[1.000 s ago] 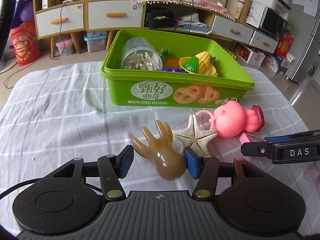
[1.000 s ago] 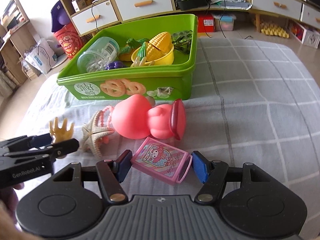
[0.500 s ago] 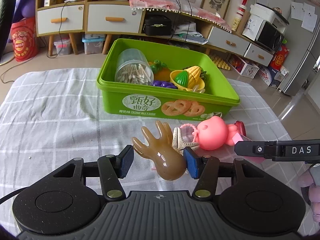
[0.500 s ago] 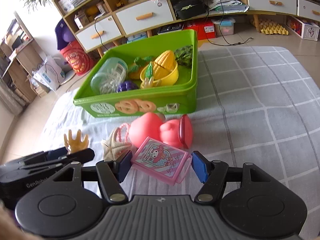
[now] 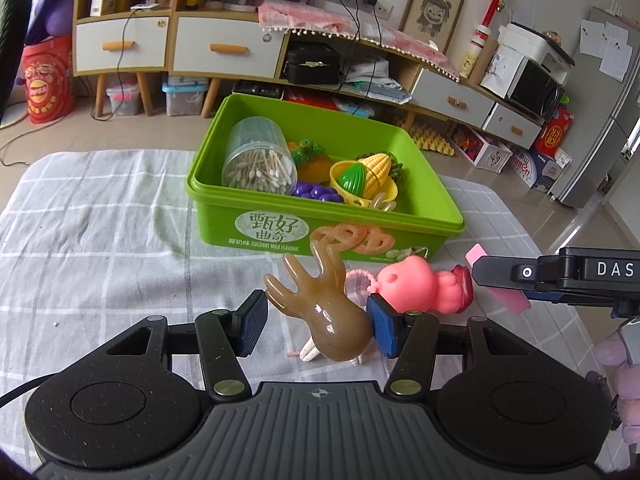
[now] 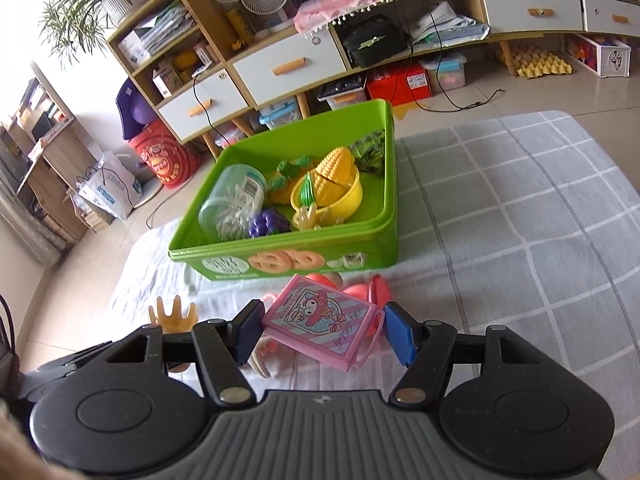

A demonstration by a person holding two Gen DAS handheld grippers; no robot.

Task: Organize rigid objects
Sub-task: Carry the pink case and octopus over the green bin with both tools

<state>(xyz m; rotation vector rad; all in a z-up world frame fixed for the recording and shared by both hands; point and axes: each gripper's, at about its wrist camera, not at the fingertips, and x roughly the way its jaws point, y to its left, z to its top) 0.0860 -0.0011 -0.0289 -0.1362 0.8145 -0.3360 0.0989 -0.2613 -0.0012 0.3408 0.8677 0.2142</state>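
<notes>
My left gripper (image 5: pixel 316 322) is shut on a brown rubbery hand toy (image 5: pixel 324 308) and holds it above the cloth, in front of the green box (image 5: pixel 320 236). My right gripper (image 6: pixel 324 332) is shut on a pink cartoon case (image 6: pixel 320 320), also lifted, before the green box (image 6: pixel 296 258). The right gripper's side shows in the left wrist view (image 5: pixel 560 280). A pink pig toy (image 5: pixel 420 288) and a starfish (image 5: pixel 312 350) lie on the cloth below. The box holds a cotton swab jar (image 5: pixel 260 164), toy corn (image 5: pixel 376 172), a yellow bowl and grapes.
A grey checked cloth (image 5: pixel 100 232) covers the table. Behind the table are white drawer cabinets (image 5: pixel 208 48), shelves, storage bins and a floor with cables. The left gripper and the hand toy (image 6: pixel 172 312) show at lower left in the right wrist view.
Both grippers have risen off the cloth with their objects. The hand toy and pink case are lifted; the pig and starfish stayed on the cloth and look further below.
</notes>
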